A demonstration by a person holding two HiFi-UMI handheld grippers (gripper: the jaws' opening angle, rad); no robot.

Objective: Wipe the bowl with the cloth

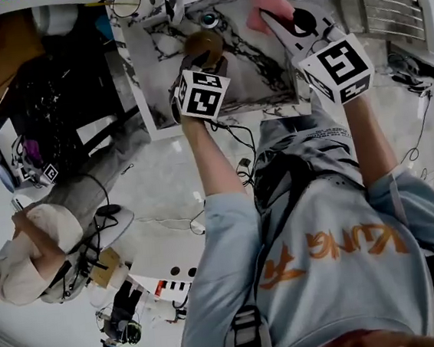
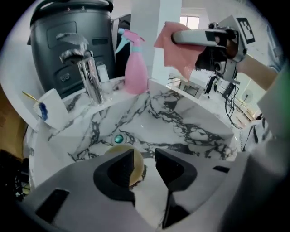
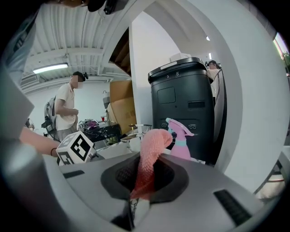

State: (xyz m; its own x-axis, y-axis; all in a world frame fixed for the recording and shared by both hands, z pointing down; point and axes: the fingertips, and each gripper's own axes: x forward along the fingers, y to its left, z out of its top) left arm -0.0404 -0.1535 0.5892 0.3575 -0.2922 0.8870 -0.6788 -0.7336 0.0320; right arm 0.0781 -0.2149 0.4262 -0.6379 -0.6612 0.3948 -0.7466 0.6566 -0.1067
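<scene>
A brownish bowl (image 1: pixel 203 44) lies in the marble sink (image 1: pixel 260 72) near the drain (image 2: pixel 118 138). My left gripper (image 1: pixel 200 64) hangs just over it, pointing down. In the left gripper view its jaws (image 2: pixel 145 156) stand open, and the bowl (image 2: pixel 134 166) shows under and behind the left finger, with no pad pressing on it. My right gripper (image 1: pixel 268 17) is held above the sink's far right side, shut on a pink cloth (image 1: pixel 267 0). The cloth (image 3: pixel 152 140) sticks up from between its jaws (image 3: pixel 144 170) and hangs from them in the left gripper view (image 2: pixel 174 54).
On the rim behind the sink stand a chrome tap (image 2: pixel 88 72), a pink spray bottle (image 2: pixel 136 68) and a white holder (image 2: pixel 50 108). Behind them is a black bin (image 2: pixel 68 41). One person sits at the left (image 1: pixel 32 250); another stands further off (image 3: pixel 65 111).
</scene>
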